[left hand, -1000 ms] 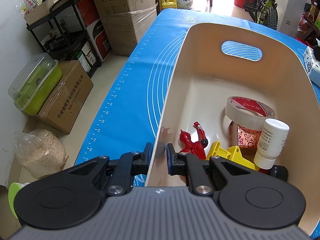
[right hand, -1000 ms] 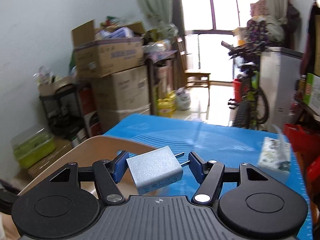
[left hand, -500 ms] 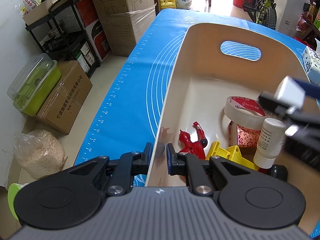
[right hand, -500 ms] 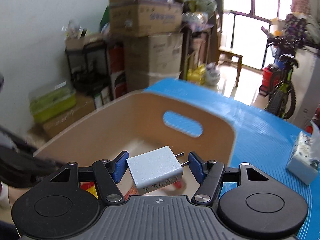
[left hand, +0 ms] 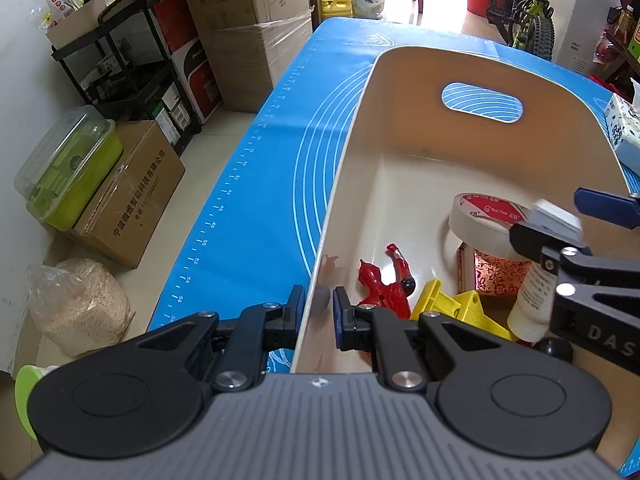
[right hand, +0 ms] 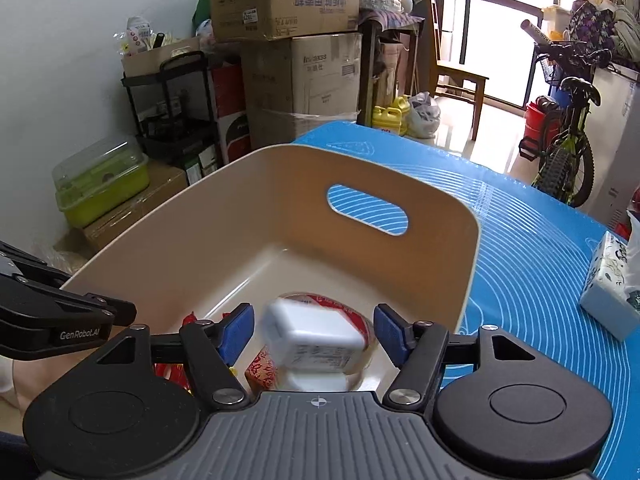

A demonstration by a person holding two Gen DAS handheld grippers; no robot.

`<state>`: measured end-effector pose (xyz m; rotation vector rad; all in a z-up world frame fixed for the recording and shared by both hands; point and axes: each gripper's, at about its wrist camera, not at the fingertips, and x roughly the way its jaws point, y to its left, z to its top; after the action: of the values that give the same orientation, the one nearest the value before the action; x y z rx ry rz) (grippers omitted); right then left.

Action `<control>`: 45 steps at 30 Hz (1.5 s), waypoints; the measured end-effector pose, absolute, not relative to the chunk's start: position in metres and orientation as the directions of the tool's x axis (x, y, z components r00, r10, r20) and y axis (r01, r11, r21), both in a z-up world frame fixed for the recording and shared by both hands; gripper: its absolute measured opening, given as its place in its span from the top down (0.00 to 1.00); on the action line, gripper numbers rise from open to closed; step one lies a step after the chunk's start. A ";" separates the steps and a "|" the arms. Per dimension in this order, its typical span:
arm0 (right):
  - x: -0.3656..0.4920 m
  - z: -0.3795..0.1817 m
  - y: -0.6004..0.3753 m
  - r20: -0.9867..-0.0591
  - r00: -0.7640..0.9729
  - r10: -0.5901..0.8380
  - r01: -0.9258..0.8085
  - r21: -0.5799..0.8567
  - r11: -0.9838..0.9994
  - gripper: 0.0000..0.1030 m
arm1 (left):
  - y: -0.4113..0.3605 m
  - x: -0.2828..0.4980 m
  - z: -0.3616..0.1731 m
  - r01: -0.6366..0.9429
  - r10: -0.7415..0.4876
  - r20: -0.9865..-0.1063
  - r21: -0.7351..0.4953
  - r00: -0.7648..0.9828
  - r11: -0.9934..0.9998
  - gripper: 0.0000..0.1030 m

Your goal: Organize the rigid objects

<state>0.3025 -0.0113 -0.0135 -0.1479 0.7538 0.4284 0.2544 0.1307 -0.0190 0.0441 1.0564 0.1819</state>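
Jaws of the right gripper point(right hand: 314, 334), just opening, flank but seemingly no longer touch the blurred charger point(right hand: 316, 340) above the bin point(right hand: 460, 248), whose near wall the left gripper point(left hand: 319, 306) pinches.

A white wall point(right hand: 60, 40) rises behind stacked boxes point(right hand: 304, 68) and a black shelf point(right hand: 176, 100). Daylight floods through tall windows point(right hand: 496, 40) onto a pale floor point(left hand: 208, 152); a wooden chair point(right hand: 456, 76) and bicycle point(right hand: 568, 136) stand nearby
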 end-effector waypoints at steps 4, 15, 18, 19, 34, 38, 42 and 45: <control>0.302 -0.006 -0.021 -0.680 0.653 0.333 -0.397 0.068 0.915 0.23 | 0.130 0.253 -0.018 -0.127 0.177 -0.858 0.132 0.481 0.983 0.84; 0.286 0.019 -0.035 -0.629 0.715 0.305 -0.300 0.118 0.947 0.10 | 0.127 0.247 -0.009 -0.136 0.193 -0.835 0.142 0.516 0.980 0.76; 0.276 0.025 -0.039 -0.616 0.734 0.285 -0.271 0.119 0.955 0.06 | 0.121 0.242 0.000 -0.136 0.190 -0.812 0.137 0.551 0.981 0.27; 0.274 0.028 -0.042 -0.612 0.741 0.277 -0.259 0.121 0.958 0.06 | 0.119 0.239 0.004 -0.136 0.192 -0.799 0.138 0.570 0.981 0.23; 0.211 0.061 -0.088 -0.604 0.775 0.187 -0.120 0.150 0.981 0.02 | 0.094 0.192 0.052 -0.103 0.167 -0.751 0.131 0.639 0.986 0.21; 0.185 0.072 -0.100 -0.598 0.783 0.171 -0.100 0.151 0.984 0.02 | 0.083 0.170 0.067 -0.086 0.152 -0.734 0.127 0.662 0.988 0.21; 0.159 0.083 -0.109 -0.596 0.788 0.155 -0.087 0.141 0.986 0.02 | 0.073 0.150 0.081 -0.083 0.140 -0.723 0.114 0.677 0.990 0.21; 0.137 0.088 -0.115 -0.596 0.791 0.137 -0.082 0.118 0.990 0.02 | 0.065 0.135 0.089 -0.075 0.129 -0.718 0.107 0.683 0.991 0.21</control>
<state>0.1371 -0.1151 0.0879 0.0875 0.6476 0.1182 0.1352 0.0651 0.0887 0.0713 0.8105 0.1146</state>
